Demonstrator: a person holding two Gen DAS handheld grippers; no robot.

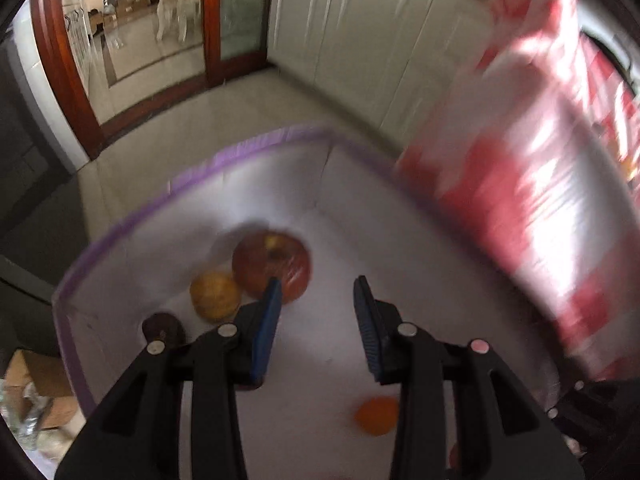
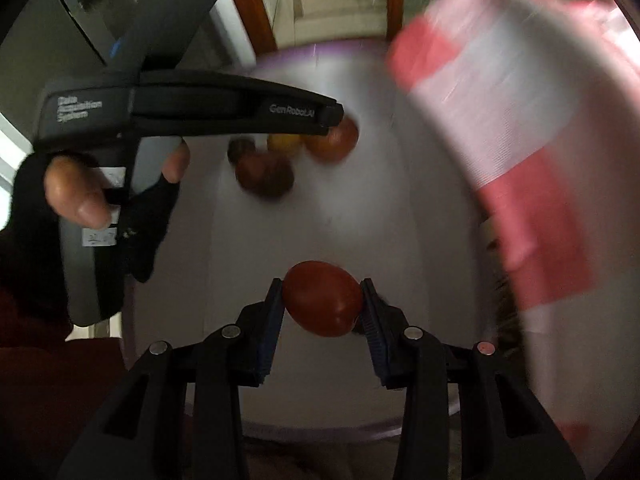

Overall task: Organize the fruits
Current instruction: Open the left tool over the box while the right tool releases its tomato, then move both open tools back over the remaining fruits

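Observation:
My right gripper (image 2: 322, 296) is shut on a dark red fruit (image 2: 322, 300) and holds it above the white table (image 2: 360, 220). My left gripper (image 1: 316, 292) is open and empty above the table (image 1: 320, 340). Below it lie a red apple (image 1: 272, 264), a yellow fruit (image 1: 214, 296), a dark brown fruit (image 1: 164, 328) and a small orange fruit (image 1: 376, 416). In the right wrist view the left gripper's body (image 2: 192, 108) reaches over a group of fruits: a red apple (image 2: 334, 140), a yellow fruit (image 2: 284, 144) and a dark brown fruit (image 2: 264, 176).
A red and white plastic bag (image 1: 540, 160) hangs at the right of the table, also blurred in the right wrist view (image 2: 512, 140). The table has a purple edge (image 1: 160, 200). White cabinets (image 1: 360, 40) and a wooden door frame (image 1: 212, 20) stand beyond.

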